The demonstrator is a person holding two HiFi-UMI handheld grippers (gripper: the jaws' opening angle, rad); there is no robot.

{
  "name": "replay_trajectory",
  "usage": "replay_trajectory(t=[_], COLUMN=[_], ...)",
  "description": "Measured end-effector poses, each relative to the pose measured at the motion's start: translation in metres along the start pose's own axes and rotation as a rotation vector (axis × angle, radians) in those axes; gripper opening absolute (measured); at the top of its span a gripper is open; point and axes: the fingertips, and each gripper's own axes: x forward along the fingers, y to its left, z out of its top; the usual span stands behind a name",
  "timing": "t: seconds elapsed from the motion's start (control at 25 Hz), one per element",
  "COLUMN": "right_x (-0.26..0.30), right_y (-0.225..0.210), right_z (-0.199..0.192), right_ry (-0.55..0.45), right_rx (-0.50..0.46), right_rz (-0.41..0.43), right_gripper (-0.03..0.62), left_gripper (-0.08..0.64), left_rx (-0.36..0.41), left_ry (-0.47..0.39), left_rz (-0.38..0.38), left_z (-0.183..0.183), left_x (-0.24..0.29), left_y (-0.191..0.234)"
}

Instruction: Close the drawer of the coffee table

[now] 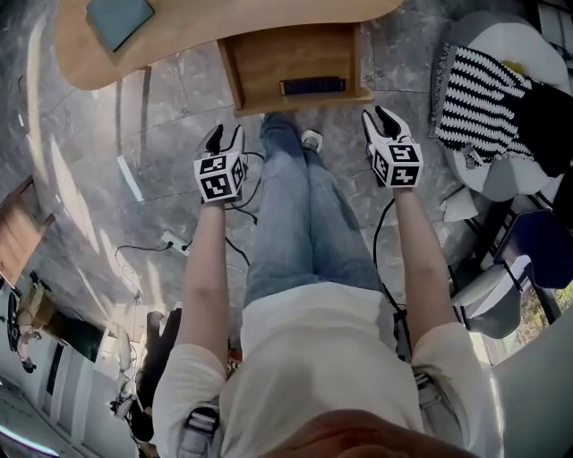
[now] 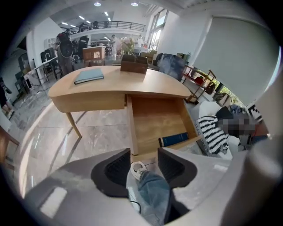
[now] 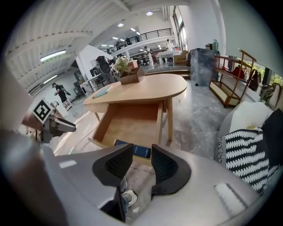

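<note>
Hanging near the pulled-out drawer [image 1: 269, 55], the left claw [image 1: 224, 134] and right claw [image 1: 383, 118] were spread and empty, likely ready to push.

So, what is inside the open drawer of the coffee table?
One dark blue book lies by the front panel of the drawer; the rest of its wooden bottom looks bare. The rear part is under the tabletop, so hidden.

Open-plan loft office: mezzanine railing [image 2: 110, 24], ceiling strip light [image 3: 53, 55], marble floor [image 2: 97, 132].
</note>
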Motion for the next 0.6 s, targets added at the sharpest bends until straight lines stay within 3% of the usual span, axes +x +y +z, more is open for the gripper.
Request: replay_trajectory(t=[0.16, 0.6], right_x=[0.028, 0.077], right_y=[-0.02, -0.046], right_z=[-0.024, -0.058], right_ry=[0.076, 0.206], right_rx=[-0.017, -0.172], right_rz=[-0.024, -0.033], right_gripper=[0.175, 0.279], left_gripper=[0.259, 0.336], left_rx=[0.066, 0.166], left_ry=[0.065, 0.185], left_rz=[-0.009, 0.016], left_z=[-0.015, -0.034], left_x=[0.031, 0.093], left_y=[0.003, 0.021])
